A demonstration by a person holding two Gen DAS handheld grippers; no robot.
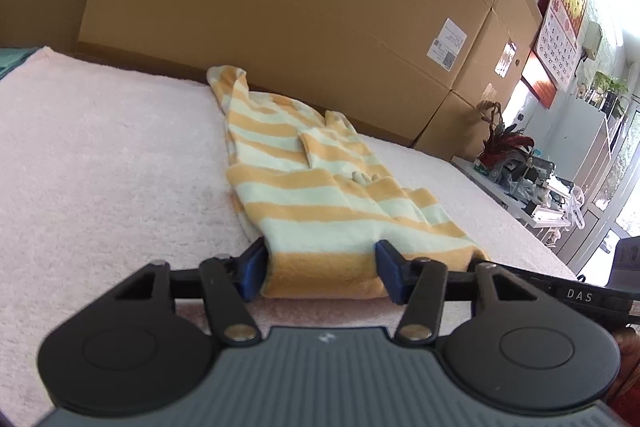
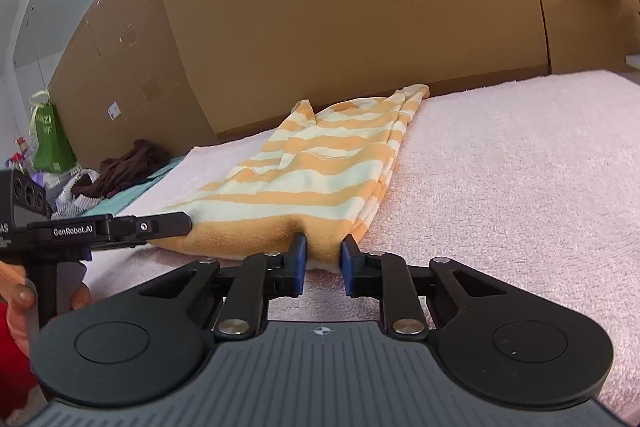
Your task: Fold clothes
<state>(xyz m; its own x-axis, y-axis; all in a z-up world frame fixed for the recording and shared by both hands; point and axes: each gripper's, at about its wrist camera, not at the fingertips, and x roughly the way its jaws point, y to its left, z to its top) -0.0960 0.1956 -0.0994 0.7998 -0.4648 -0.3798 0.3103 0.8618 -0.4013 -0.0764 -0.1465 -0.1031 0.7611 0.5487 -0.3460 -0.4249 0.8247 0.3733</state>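
Note:
An orange and pale green striped garment (image 1: 320,195) lies folded lengthwise on a pink fleecy cover (image 1: 100,155); it also shows in the right wrist view (image 2: 320,179). My left gripper (image 1: 322,267) is open, its blue pads on either side of the garment's near orange hem. My right gripper (image 2: 323,253) has its jaws partly closed around a bunched bit of the same hem, at its right end. The left gripper (image 2: 120,227) shows in the right wrist view, at the hem's left end.
Tall cardboard boxes (image 1: 300,7) stand along the far edge of the cover. A side table with plants and clutter (image 1: 520,171) is at the right. Dark clothes (image 2: 132,167) and a green bag (image 2: 50,139) lie at the left.

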